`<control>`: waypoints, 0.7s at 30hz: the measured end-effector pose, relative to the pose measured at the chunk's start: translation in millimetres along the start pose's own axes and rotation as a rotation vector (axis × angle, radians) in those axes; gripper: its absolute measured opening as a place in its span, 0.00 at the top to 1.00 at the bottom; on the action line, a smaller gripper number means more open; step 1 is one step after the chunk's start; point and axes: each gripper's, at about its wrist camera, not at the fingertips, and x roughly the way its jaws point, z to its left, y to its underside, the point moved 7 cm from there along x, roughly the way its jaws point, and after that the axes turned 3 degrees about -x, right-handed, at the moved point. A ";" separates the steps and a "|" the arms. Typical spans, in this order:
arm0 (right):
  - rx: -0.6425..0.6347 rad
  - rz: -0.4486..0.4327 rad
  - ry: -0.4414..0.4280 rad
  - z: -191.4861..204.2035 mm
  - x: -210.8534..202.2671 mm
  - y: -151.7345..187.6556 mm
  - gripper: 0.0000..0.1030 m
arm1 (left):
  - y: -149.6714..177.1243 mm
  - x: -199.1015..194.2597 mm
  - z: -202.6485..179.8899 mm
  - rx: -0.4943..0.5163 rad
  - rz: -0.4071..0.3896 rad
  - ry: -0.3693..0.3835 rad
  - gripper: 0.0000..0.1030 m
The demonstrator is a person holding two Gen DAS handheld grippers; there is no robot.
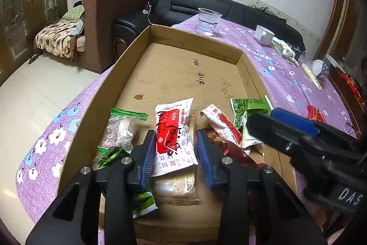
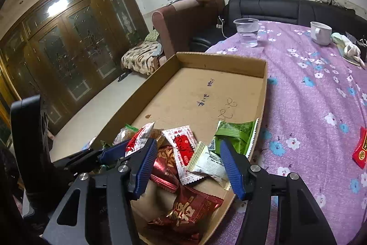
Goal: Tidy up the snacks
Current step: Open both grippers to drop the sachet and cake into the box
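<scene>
A shallow cardboard box (image 1: 183, 38) (image 2: 263, 70) lies on the purple flowered table and holds several snack packets at its near end. My left gripper (image 1: 175, 148) is open, its blue pads (image 1: 146, 153) either side of a white and red packet (image 1: 173, 132) that lies in the box. A clear packet (image 1: 120, 128), green packets (image 1: 250, 107) and dark red packets (image 1: 234, 150) lie around it. My right gripper (image 2: 188, 164) is open and empty above a white and red packet (image 2: 183, 146), a white packet (image 2: 211, 164) and dark red packets (image 2: 190, 208). One red packet (image 2: 361, 148) lies on the table outside the box.
A clear plastic cup (image 1: 208, 21) (image 2: 247, 31) and a white mug (image 1: 263, 35) (image 2: 321, 32) stand beyond the box. A cloth and small items (image 1: 286, 49) lie at the table's far right. A black sofa (image 1: 206, 1) and a brown armchair (image 1: 110, 15) stand behind.
</scene>
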 end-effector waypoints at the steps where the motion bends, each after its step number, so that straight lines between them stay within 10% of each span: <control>1: 0.011 -0.004 -0.005 -1.7 -1.2 -1.0 0.43 | -0.1 -0.2 0.1 -0.003 -0.001 0.000 0.67; 21: 0.193 -0.037 -0.031 -59.6 -71.0 -20.4 0.41 | -5.5 -14.9 -1.9 0.003 -0.088 -0.021 0.59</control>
